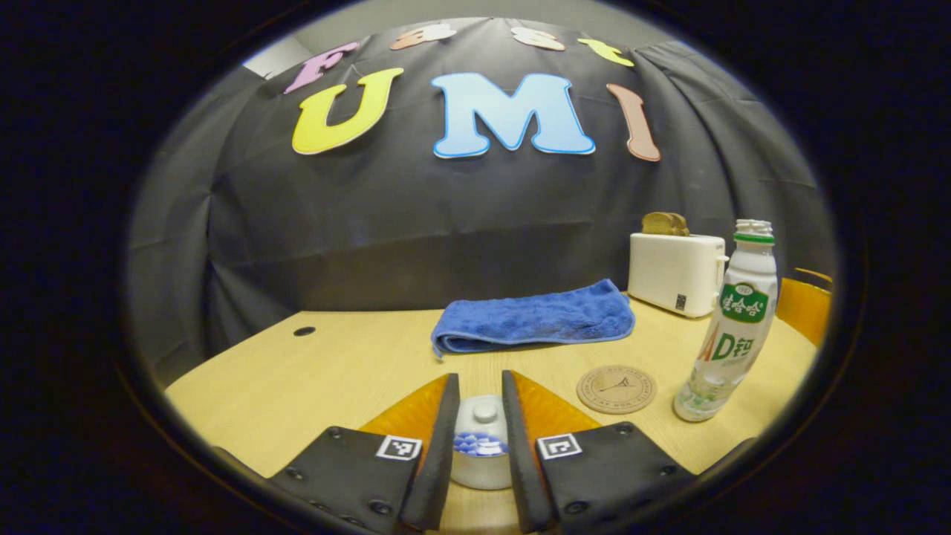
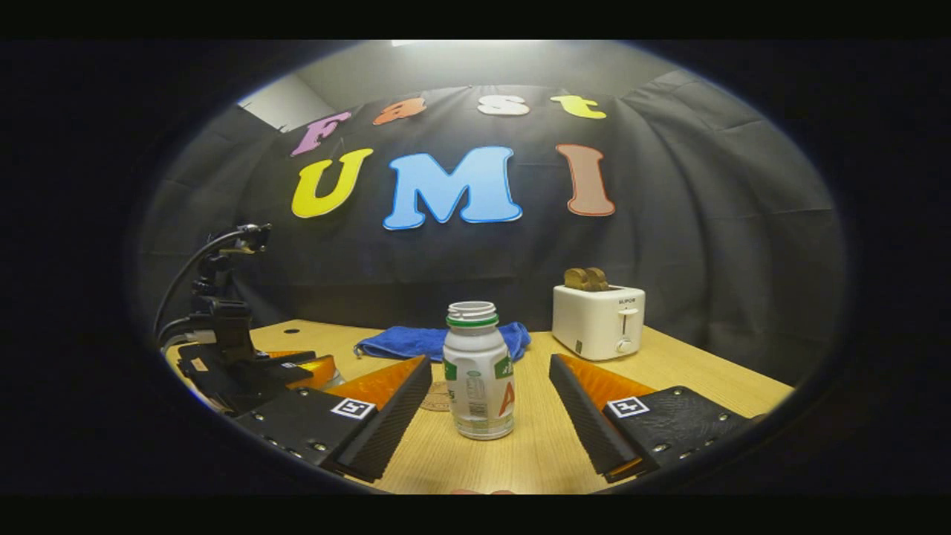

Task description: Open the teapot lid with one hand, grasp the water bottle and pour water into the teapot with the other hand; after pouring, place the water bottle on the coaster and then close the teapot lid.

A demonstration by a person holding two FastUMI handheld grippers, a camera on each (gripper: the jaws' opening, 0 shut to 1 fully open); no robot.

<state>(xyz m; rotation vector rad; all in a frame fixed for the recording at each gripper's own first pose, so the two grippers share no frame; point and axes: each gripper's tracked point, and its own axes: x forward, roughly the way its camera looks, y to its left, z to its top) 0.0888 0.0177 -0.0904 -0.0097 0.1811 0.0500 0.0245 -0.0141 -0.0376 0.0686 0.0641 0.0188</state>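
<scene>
left gripper: narrowly parted, fingers flanking teapot lid, contact unclear | right gripper: wide apart, straddling uncapped water bottle, no grip | coaster beside bottle

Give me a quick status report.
Left gripper open around lidded teapot. Right gripper open, flanking uncapped water bottle. Coaster bare.
</scene>
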